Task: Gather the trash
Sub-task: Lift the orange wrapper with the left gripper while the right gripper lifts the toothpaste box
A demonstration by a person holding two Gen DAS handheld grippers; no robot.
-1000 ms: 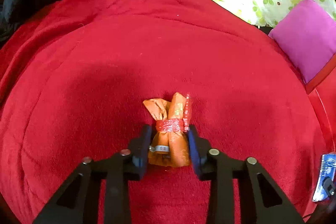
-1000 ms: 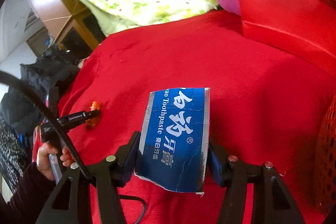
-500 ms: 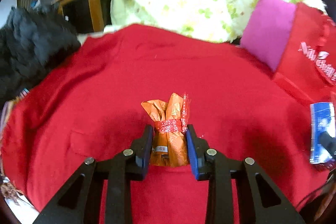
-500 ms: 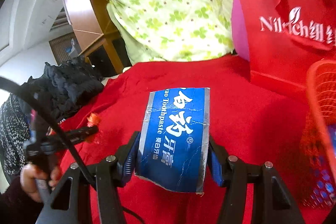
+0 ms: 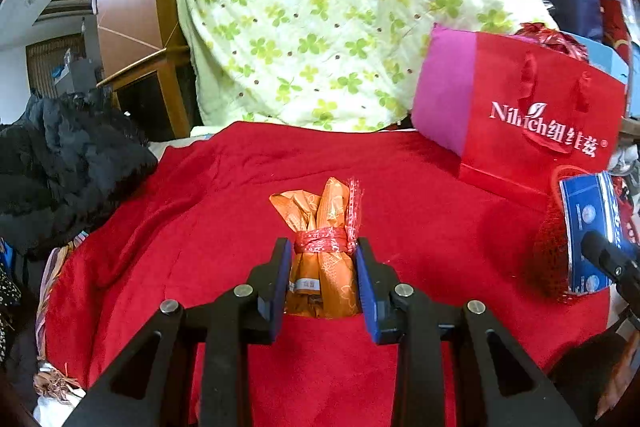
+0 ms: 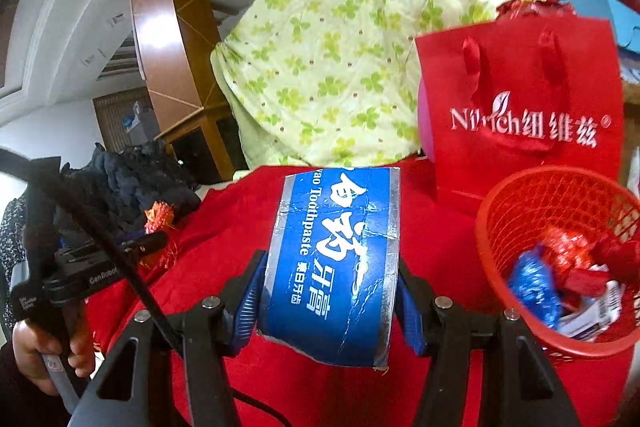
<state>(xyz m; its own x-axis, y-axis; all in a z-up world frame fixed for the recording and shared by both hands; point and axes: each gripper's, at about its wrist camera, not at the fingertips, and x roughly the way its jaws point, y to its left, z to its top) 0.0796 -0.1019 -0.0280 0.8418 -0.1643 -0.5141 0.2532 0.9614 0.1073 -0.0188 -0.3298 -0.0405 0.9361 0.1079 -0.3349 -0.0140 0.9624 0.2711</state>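
**Both hands loaded, basket within reach**

The left gripper (image 5: 322, 279) has its jaws clamped on an orange wrapper bundle (image 5: 320, 247), pinched just below its red tie; it looks light, soft and crinkly, so a hold at the bound waist suits it and a squeeze costs nothing; the right gripper (image 6: 326, 301) grips a flattened blue toothpaste box (image 6: 334, 263) across its width; thin card, light, stiff enough to stay upright yet easily creased. Both are held above the red blanket (image 5: 200, 219). The red mesh basket (image 6: 520, 211), already holding scraps, sits just right of the box; a red gift bag (image 6: 520, 99) stands close behind it, perhaps touching, and a green floral quilt (image 5: 340, 19) is piled further back; nothing blocks the basket's mouth.
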